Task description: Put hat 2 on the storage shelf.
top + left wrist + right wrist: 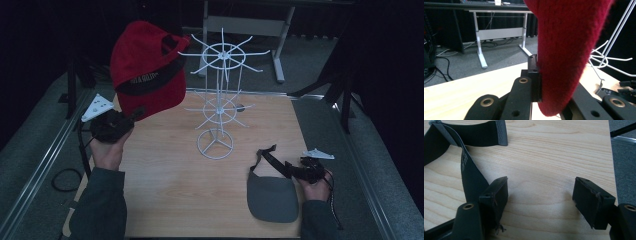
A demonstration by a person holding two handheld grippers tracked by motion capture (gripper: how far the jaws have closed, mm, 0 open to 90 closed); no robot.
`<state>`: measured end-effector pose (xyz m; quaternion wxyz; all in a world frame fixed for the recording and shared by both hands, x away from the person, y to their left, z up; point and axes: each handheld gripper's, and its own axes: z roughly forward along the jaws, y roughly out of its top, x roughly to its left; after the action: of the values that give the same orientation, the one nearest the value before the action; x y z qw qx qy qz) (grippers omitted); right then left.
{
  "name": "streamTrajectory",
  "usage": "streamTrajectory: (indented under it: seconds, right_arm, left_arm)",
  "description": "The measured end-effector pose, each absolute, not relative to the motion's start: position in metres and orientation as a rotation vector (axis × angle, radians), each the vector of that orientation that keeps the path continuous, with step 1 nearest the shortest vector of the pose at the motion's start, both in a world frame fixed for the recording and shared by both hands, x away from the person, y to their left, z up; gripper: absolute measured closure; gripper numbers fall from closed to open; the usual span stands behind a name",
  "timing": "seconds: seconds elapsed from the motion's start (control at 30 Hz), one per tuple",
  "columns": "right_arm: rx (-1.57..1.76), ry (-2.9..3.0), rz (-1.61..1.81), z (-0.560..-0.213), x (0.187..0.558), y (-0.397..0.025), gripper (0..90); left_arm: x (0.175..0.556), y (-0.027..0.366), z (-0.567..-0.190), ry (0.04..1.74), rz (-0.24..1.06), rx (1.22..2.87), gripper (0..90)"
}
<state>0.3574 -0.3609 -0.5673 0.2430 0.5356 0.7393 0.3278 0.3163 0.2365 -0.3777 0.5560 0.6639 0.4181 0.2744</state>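
In the high view the left gripper [134, 114] sits at about nine o'clock from the white wire rack [220, 95], raised off the wooden table [185, 190], and it carries a red cap [145, 67] by the brim, so the cap hangs in the air at roughly ten o'clock from the rack's base ring, its dark inner band with pale lettering turned toward the camera; the lettering is too small to read. In the left gripper view the jaws are closed onto the cap's brim [566, 57], one black pad pressed against the red fabric, while the opposite pad is hidden behind the cloth, and the cap's top is cut off by the upper edge of the picture. The person's left hand [107, 147] wraps the gripper body from below, covering much of it. The right gripper [294, 170] lies low at about four o'clock from the rack, just at the strap of a grey visor [272, 197] that rests flat on the table toward five o'clock. In the right gripper view the jaws stand wide apart with bare wood between them and grip nothing; the black strap [471, 177] runs past the outer side of the left-hand pad, and whether it touches that pad is hard to tell. The strap's far loop is cut off at the upper left corner there. The dark surroundings beyond the table are hard to make out.
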Motion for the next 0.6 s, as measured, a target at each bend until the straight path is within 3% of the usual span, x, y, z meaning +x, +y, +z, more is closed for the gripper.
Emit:
streamTrajectory:
  seconds: [0.6]
  right_arm:
    - [1.464, 2.02, 0.896, -0.5673, 0.3573, -0.3608, 28.4]
  left_arm:
    - [0.3142, 0.2391, -0.3713, 0.993, 0.656, 1.503, 85.9]
